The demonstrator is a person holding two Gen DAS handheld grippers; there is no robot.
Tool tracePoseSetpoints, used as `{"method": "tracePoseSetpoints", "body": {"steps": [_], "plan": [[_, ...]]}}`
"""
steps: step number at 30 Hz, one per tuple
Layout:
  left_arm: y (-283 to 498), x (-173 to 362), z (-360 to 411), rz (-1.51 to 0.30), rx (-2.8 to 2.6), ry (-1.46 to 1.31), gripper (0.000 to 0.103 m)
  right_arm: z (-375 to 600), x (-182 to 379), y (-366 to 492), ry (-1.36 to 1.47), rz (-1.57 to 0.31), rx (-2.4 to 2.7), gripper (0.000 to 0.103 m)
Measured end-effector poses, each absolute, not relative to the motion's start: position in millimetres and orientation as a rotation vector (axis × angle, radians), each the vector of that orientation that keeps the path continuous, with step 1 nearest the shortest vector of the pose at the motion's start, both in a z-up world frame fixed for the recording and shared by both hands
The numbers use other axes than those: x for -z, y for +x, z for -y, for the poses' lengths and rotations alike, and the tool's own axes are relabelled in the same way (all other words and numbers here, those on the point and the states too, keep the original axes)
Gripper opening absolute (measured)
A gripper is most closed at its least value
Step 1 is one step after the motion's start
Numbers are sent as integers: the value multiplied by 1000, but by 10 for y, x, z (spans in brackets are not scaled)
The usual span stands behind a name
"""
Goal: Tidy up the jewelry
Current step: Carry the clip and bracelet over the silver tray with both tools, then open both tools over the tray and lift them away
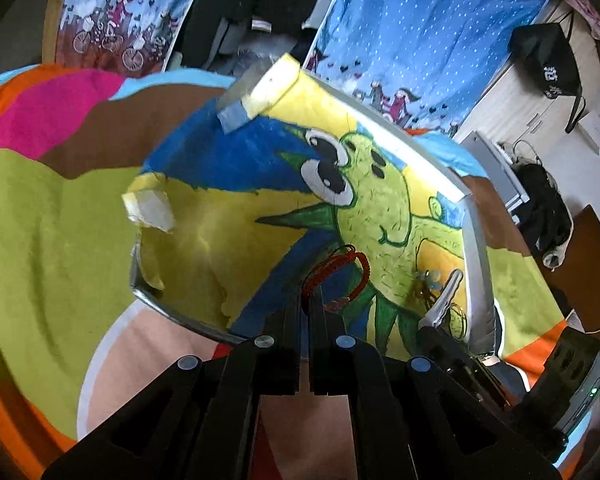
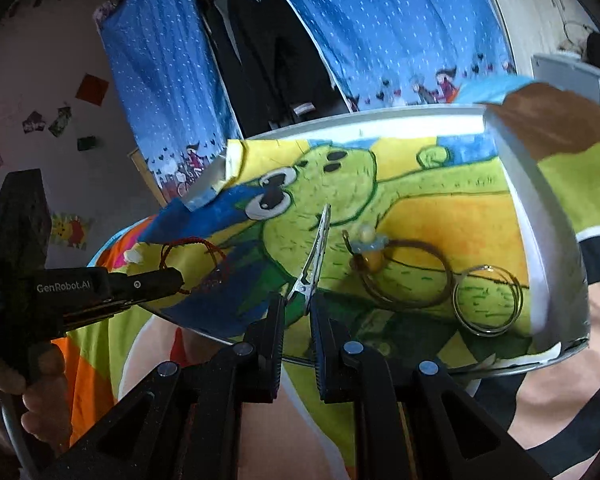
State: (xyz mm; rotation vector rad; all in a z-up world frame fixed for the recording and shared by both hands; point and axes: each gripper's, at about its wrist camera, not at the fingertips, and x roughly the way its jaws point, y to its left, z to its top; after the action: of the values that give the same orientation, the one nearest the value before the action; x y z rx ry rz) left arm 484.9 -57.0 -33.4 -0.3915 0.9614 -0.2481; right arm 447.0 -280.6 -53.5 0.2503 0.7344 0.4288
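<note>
A shallow tray (image 1: pixel 475 240) lined with a green cartoon drawing rests on a colourful blanket. My left gripper (image 1: pixel 310 300) is shut on a red cord bracelet (image 1: pixel 342 268), whose loop lies over the drawing; the right wrist view shows this gripper (image 2: pixel 178 280) at the tray's left edge with the red cord bracelet (image 2: pixel 198 254). My right gripper (image 2: pixel 298 304) pinches the wide end of a silver hair clip (image 2: pixel 318 244) that points away over the tray (image 2: pixel 548 220). To its right lie a brown cord with blue and yellow beads (image 2: pixel 370 246) and thin metal rings (image 2: pixel 486 300).
The striped blanket (image 1: pixel 52 216) spreads around the tray. Blue dotted curtains (image 1: pixel 420 32) hang behind, with a dark gap between them. A black bag (image 1: pixel 544 60) hangs at the far right. A hand (image 2: pixel 40 384) holds the left gripper's handle.
</note>
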Motion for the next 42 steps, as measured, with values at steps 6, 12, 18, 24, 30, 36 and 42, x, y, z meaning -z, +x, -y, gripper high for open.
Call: {"method": "tracePoseSetpoints", "body": {"steps": [6,12,18,24,30,36,42], "plan": [[4865,354,589,-987,201,-380,2,2851,518,4452,237,-725,-400,14],[4796,249,584,-949,212,-385,35,2837,488,4439,200,-728,-398,14],[4639,71,569,-907,200,-388,64,2882,379,4310,180,-703,-385,22],[4278,-157,564,-796,164,-333,82,3008,119,3998,193,-595,-334,51],[3709,-414,546,-639,165,-294,91,3180,-180,3572,241,-476,-311,81],[3077,-637,571,-508,175,-228,92,3210,-418,3005,230,-373,-301,96],[2478,-701,545,-413,159,-171,93,3122,-509,2430,160,-300,-276,103]]}}
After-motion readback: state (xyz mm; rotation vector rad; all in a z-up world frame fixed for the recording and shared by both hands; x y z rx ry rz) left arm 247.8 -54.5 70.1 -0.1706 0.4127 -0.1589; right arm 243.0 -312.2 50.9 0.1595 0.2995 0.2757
